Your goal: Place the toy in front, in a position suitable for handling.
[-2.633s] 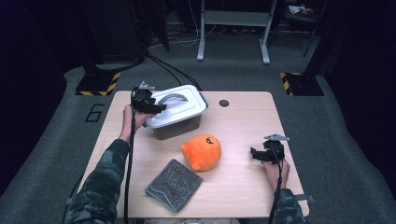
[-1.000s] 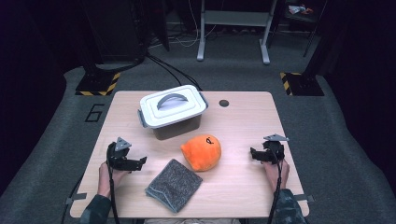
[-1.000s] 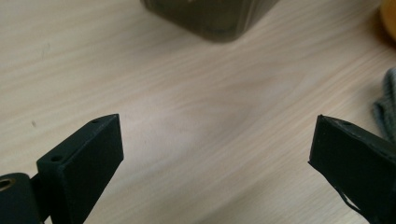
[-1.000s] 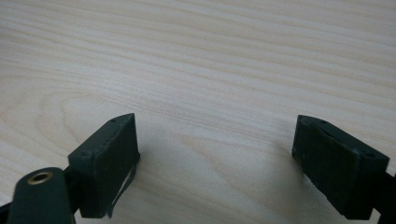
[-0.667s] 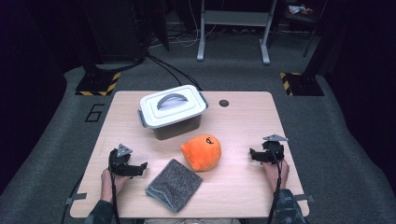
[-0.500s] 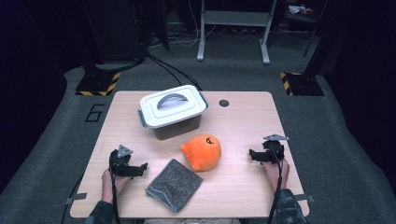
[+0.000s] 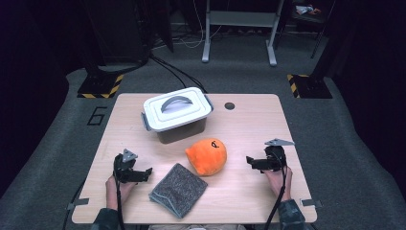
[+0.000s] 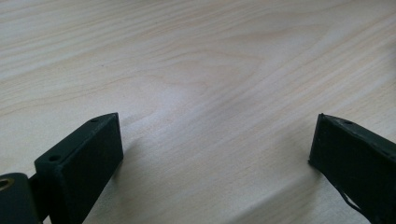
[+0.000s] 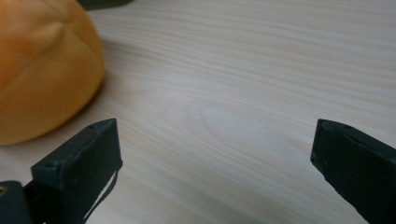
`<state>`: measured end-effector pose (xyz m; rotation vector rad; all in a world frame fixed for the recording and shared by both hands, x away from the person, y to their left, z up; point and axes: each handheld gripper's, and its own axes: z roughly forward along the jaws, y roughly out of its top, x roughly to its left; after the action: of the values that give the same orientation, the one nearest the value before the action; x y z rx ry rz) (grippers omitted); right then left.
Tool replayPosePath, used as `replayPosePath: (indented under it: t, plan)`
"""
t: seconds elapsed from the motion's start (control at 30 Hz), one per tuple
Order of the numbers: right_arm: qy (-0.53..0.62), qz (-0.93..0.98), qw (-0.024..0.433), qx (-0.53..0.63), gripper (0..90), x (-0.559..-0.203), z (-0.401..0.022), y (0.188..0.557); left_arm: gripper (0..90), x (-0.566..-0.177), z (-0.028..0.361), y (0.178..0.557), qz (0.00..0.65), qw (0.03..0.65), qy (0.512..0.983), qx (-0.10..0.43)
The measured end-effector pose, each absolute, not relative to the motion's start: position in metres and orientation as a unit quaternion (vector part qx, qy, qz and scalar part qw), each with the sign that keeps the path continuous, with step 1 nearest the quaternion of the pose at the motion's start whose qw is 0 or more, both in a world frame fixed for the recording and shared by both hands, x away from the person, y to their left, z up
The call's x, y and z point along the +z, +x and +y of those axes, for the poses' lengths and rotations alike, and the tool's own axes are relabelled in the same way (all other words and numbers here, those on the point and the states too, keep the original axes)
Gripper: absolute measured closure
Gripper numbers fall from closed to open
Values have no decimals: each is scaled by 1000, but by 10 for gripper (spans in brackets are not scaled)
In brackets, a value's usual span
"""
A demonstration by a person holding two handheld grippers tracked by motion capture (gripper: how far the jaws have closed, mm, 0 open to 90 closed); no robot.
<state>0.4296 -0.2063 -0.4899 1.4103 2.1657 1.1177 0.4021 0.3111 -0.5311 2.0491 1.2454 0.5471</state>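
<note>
Both grippers rest low over the table (image 7: 249,120), poised to start. The right gripper (image 7: 251,162) has just been opening its jaws, nothing between them, aimed at the orange plush toy (image 7: 207,155) lying mid-table, round and soft. The left gripper (image 7: 146,172) stands wide open beside the grey cloth (image 7: 178,189). Next likely calls for reaching in around the toy.

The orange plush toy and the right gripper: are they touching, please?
Apart. The high view shows bare table between the orange plush toy and the right gripper, whose jaws have just been opening, empty.

Black grippers (image 7: 143,173), grey three-cornered top plates, black cables; sleeves seemingly camouflage-patterned.
</note>
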Motion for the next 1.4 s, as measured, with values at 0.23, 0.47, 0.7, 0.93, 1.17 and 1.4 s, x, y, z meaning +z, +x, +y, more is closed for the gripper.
replayPosePath:
  t: [0.23,0.47,0.7,0.93,1.17,1.4]
  plan:
    - [445,786,160,399,5,-465,-169,419,19,-531,310,403,475,333,788,208]
    - [404,808,142,405,9,-454,-135,422,20,-531,310,403,473,332,790,208]
    - [381,819,121,411,24,-455,-106,428,19,-531,310,403,473,334,788,208]
    - [371,832,103,400,135,-461,-93,434,20,-531,310,403,471,332,791,207]
    - [377,833,83,395,288,-468,-93,435,20,-531,310,403,471,331,791,207]
    - [382,829,80,400,486,-470,-94,432,20,-531,310,403,472,332,790,207]
